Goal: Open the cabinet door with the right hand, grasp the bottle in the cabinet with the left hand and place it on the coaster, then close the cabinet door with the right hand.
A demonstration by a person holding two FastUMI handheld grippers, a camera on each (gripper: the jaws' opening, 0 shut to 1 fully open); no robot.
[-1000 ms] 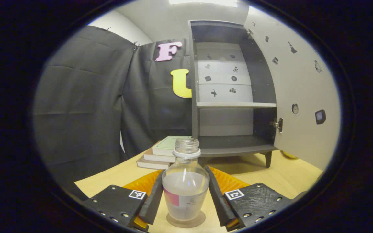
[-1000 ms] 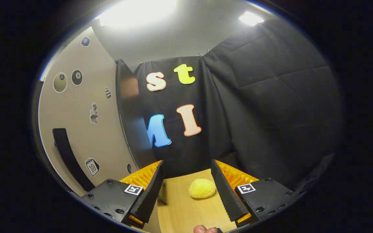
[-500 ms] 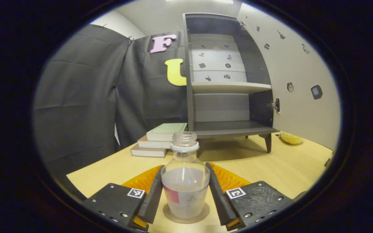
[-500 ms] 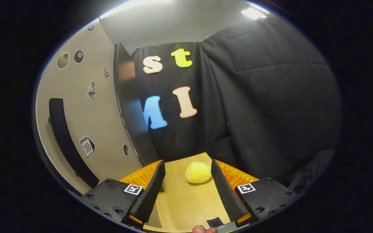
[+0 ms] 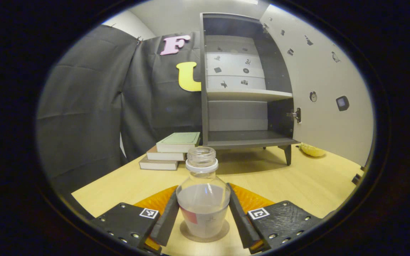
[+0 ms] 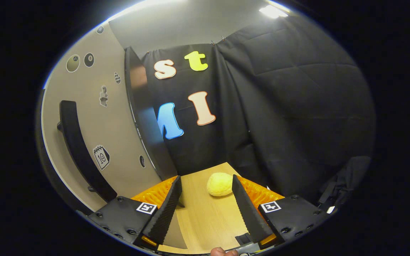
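My left gripper (image 5: 202,217) fingers flank upright bottle (image 5: 203,204) on coaster (image 5: 203,235), contact unclear; right gripper (image 6: 205,208) open, empty, door handle (image 6: 80,149) to its left.

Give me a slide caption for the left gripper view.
Left gripper around the bottle, now standing on the coaster; cabinet door open.
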